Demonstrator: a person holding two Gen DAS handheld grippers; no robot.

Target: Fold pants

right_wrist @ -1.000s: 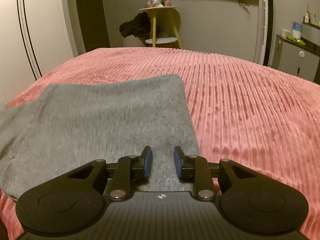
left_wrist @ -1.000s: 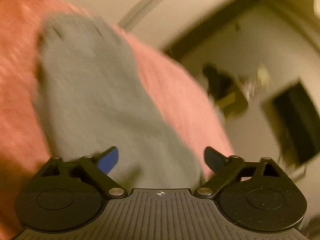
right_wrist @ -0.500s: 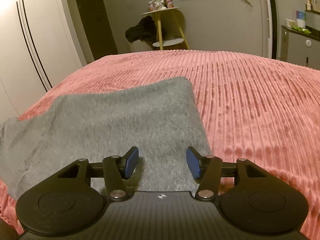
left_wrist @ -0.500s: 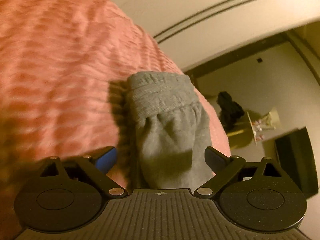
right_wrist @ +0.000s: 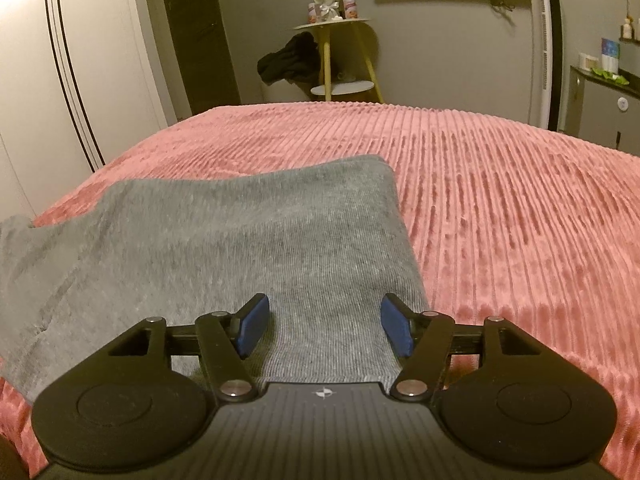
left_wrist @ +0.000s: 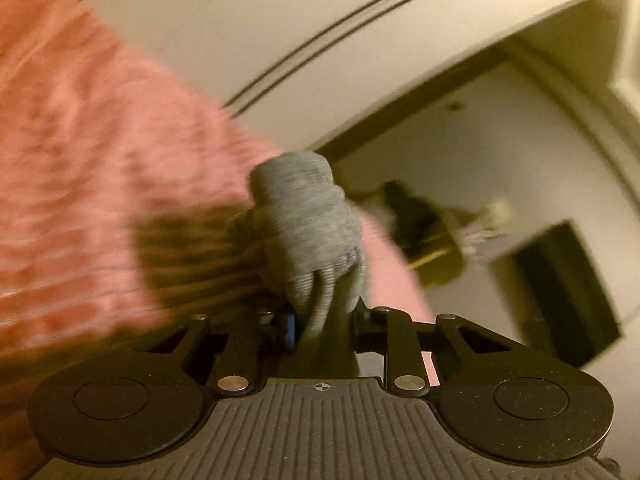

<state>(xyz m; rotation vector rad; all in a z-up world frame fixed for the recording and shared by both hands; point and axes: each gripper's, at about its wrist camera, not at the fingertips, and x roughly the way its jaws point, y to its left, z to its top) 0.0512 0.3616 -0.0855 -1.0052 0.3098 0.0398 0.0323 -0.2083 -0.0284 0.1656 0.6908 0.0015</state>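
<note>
The grey pants (right_wrist: 224,248) lie flat on a pink ribbed bedspread (right_wrist: 500,208) in the right wrist view. My right gripper (right_wrist: 324,328) is open, its blue pads just above the near edge of the cloth. In the blurred left wrist view my left gripper (left_wrist: 322,326) is shut on a bunched end of the grey pants (left_wrist: 308,224), which hangs lifted above the bedspread (left_wrist: 100,184). The ribbed cuff or waistband shows at the far end of that bunch.
A white wardrobe (right_wrist: 60,80) stands to the left of the bed. Beyond the bed are a yellow-legged side table (right_wrist: 336,60) with dark clothes (right_wrist: 288,60) beside it, a dark doorway (right_wrist: 192,32) and a cabinet (right_wrist: 604,108) at the right.
My left gripper has closed on the end of the pants and lifted it, bunching the cloth. My right gripper has opened wider over the flat part.
</note>
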